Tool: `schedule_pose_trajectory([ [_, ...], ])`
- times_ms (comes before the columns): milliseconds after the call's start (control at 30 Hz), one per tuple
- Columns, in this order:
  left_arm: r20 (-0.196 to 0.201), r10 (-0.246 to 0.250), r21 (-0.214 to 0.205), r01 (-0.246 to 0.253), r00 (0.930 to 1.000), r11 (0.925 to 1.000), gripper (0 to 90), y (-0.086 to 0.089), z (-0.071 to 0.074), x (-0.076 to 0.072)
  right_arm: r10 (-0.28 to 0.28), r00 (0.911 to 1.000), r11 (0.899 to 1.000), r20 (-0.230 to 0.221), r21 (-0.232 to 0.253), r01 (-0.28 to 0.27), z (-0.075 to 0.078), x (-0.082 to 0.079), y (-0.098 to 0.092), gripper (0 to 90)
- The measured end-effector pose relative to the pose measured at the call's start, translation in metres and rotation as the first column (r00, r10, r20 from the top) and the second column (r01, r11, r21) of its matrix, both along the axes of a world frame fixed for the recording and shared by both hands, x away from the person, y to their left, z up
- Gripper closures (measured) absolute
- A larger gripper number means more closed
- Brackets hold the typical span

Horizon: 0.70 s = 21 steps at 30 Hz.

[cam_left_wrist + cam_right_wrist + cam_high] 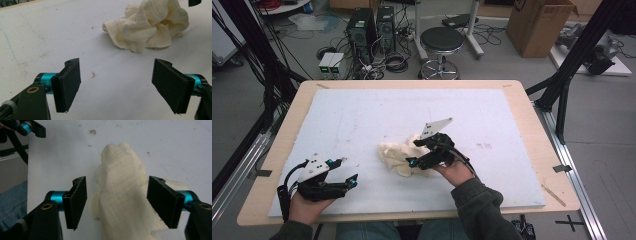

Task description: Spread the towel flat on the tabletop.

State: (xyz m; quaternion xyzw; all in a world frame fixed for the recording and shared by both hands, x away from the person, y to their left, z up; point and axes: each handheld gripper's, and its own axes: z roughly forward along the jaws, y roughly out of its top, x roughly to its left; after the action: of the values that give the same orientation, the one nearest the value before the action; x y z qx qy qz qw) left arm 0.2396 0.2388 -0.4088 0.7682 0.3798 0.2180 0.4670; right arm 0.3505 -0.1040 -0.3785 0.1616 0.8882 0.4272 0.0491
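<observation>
High view, left to right: left gripper [343,172] sits low at the near left of the white foam board [362,115], held by the person's left hand [307,202], pointing right toward the middle. Its jaws stand wide apart with nothing between them; in the left gripper view only bare board lies between the pads, and the cloth [150,25] is farther off, well clear.

Crumpled cream muslin cloth [399,156] lies near the middle of the board, slightly toward the near side, bunched into a loose heap.

Right gripper [418,159] is at the cloth's right edge, pointing left and tilted down into it, grey plate up; right hand [457,170] comes in from the near edge, sleeve behind. In the right gripper view a raised fold of the cloth [120,195] stands between the jaws. The pads flank it with a small gap each side, not yet pressing, so jaws apart.

Risks, as judged:
- Closing on this one fold may catch a single layer; the heap could then unroll or slip free when lifted.
- Jaw tips held this low may drag on the board and push the cloth left instead of gripping it.
- Left gripper is too far away to steady the heap if it slides.
</observation>
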Motion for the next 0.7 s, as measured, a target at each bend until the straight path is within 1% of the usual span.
schedule_pose_trajectory([
  [33,-0.001,0.001,-0.002,-0.001,1.0,1.0,23.6,0.0,0.0,0.0,0.0,1.0,1.0,0.0,0.0,0.0,0.0,0.0,0.0,33.7],
  [67,-0.001,0.002,-0.002,-0.002,1.0,1.0,23.6,0.0,0.0,0.0,0.003,1.0,1.0,0.0,-0.011,-0.003,-0.002,0.001,0.003,34.4],
  [133,-0.002,0.001,0.0,-0.001,1.0,1.0,23.6,0.001,0.0,0.0,0.017,0.9998,0.999,-0.004,-0.031,-0.017,-0.007,0.004,0.009,39.3],
  [267,-0.002,0.0,-0.001,0.0,1.0,1.0,23.6,0.001,0.0,0.0,0.015,0.9997,0.997,-0.022,-0.074,-0.016,-0.017,0.008,0.019,42.2],
  [333,-0.004,0.003,-0.007,-0.003,1.0,1.0,23.6,0.001,0.0,0.0,0.02,0.9997,0.995,-0.014,-0.094,-0.021,-0.022,0.01,0.023,43.7],
  [400,-0.002,0.001,-0.004,-0.001,1.0,1.0,23.6,0.002,0.0,0.0,0.015,0.9997,0.994,-0.017,-0.111,-0.017,-0.029,0.011,0.028,48.4],
  [467,-0.004,-0.001,-0.005,0.001,1.0,1.0,23.6,0.002,-0.001,0.0,0.013,0.9997,0.993,-0.018,-0.114,-0.015,-0.031,0.013,0.029,49.3],
  [500,-0.002,0.002,-0.004,-0.002,1.0,1.0,23.6,0.002,0.0,0.0,0.004,0.9993,0.992,-0.036,-0.129,-0.008,-0.036,0.014,0.032,52.3],
  [567,-0.002,0.003,-0.005,-0.003,1.0,1.0,23.6,0.002,0.0,0.0,0.003,0.9991,0.99,-0.042,-0.138,-0.009,-0.039,0.015,0.033,53.4],
  [600,-0.003,0.005,-0.007,-0.005,1.0,1.0,23.6,0.002,0.0,0.0,0.004,0.9991,0.989,-0.042,-0.146,-0.01,-0.043,0.016,0.035,56.2],
  [633,-0.003,0.005,-0.007,-0.005,1.0,1.0,23.6,0.002,0.0,0.0,0.004,0.9991,0.989,-0.042,-0.146,-0.01,-0.043,0.016,0.035,56.2],
  [700,-0.004,0.002,-0.004,-0.002,1.0,1.0,23.6,0.003,0.0,0.0,-0.005,0.999,0.989,-0.044,-0.149,-0.002,-0.045,0.016,0.036,59.6],
])
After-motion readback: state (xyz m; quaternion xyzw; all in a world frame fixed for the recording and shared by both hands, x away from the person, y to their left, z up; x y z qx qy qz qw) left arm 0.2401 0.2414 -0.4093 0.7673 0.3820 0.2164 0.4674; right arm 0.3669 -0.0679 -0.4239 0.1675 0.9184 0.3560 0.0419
